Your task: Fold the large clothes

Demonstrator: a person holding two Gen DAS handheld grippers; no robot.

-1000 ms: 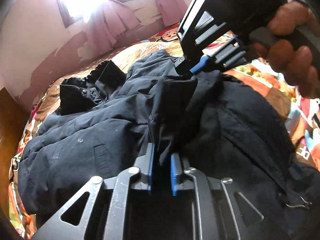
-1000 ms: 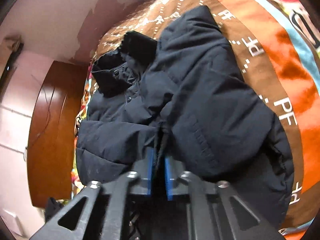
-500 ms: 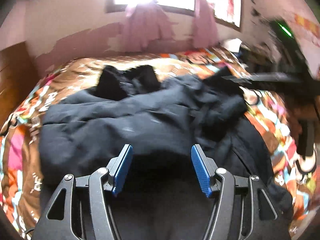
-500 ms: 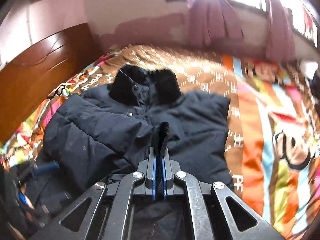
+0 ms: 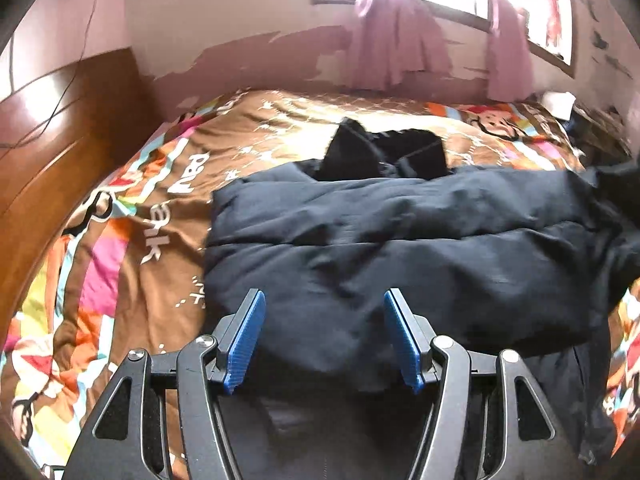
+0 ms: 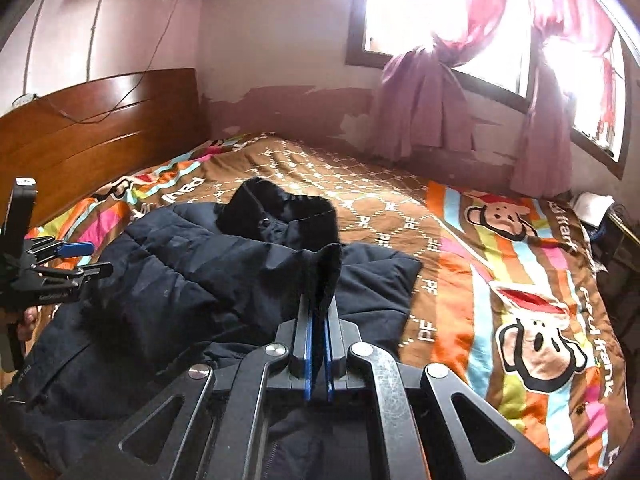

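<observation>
Black padded cloth fills the middle of both views: a large dark jacket [image 5: 400,248] lies spread on the bed [image 6: 400,184], its fuzzy collar [image 6: 280,212] turned toward the far edge under the window [image 6: 436,4] and its body reaching back to the near edge where the grippers are. The bedcover [image 6: 532,272] is brown with bright stripes and cartoon monkey faces, bare on the jacket's right as far as the right edge of the bed. The right gripper [image 6: 318,320] has its blue pads [image 6: 307,344] pressed together on a dark sleeve cuff [image 6: 326,276], which stands up out of the jaws above the rest of the jacket. The left gripper [image 5: 324,336] has its blue pads [image 5: 246,340] standing well apart; they have just been opening. Jacket cloth shows in the gap between them but neither pad presses on it, so nothing is held there. In the right wrist view the left gripper [image 6: 76,258] appears at the left side, over the jacket's edge nearest the wooden headboard [image 6: 100,120], with part of a hand [image 6: 26,322] on its handle. Pink curtains [image 6: 416,104] hang knotted at the window, above a wall [image 6: 280,104] with peeling paint along the far edge of the bed.
</observation>
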